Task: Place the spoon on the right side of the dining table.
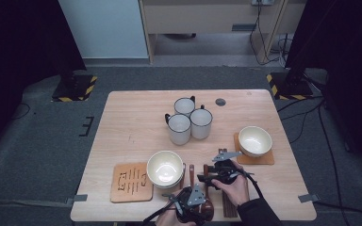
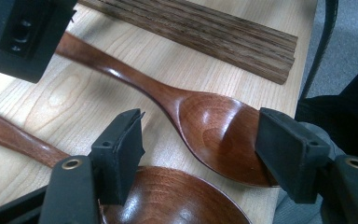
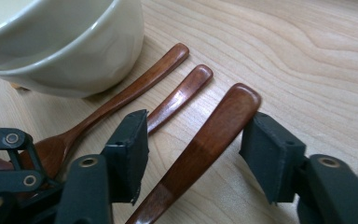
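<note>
My left fingers [image 2: 200, 149] stood apart around the spoon's [image 2: 214, 135] bowl on the table [image 2: 74, 93], one pad touching its rim. My right fingers [image 3: 193, 156] straddled its handle, open, beside a bowl [image 3: 70, 51].

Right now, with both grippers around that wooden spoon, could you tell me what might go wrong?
1. The left gripper spans the spoon at its rounded bowl; pads could slip off.
2. The right gripper straddles the handle, its pads apart from it; lifting now leaves that end behind.
3. Two other spoons and a bowl lie close; a jaw could knock them.
</note>
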{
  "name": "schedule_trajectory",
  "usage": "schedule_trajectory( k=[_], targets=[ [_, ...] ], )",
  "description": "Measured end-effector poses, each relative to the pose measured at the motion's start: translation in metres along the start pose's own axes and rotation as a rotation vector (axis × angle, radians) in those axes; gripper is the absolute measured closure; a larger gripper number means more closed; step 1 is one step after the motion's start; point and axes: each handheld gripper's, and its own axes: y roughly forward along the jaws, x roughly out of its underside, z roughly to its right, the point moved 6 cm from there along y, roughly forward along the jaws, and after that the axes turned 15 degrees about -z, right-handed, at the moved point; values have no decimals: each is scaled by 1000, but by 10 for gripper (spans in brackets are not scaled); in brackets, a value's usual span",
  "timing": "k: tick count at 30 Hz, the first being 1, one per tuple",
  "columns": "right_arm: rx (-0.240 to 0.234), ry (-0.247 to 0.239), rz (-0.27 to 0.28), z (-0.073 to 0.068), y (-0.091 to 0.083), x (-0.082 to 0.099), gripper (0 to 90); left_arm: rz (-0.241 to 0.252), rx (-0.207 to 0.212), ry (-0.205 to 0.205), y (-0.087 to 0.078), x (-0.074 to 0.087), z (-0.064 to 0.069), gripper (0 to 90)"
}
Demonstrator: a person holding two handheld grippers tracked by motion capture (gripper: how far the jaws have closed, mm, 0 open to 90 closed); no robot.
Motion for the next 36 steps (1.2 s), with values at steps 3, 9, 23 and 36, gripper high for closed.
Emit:
schedule_trajectory(
  k=[3, 9, 23, 36],
  targets=[
    [-1, 1, -13, 2, 1, 1, 458, 0, 1, 0, 0, 0, 0, 308],
    [-6, -2, -21, 2, 2, 1, 566, 0, 2, 0, 0, 0, 0, 308],
    [-69, 43, 12, -2, -5, -3, 636, -3, -1, -5, 0, 1, -1, 308],
    [-103, 63, 60, -3, -15, -7, 683, -2, -8, -22, -1, 1, -3, 314]
  ],
)
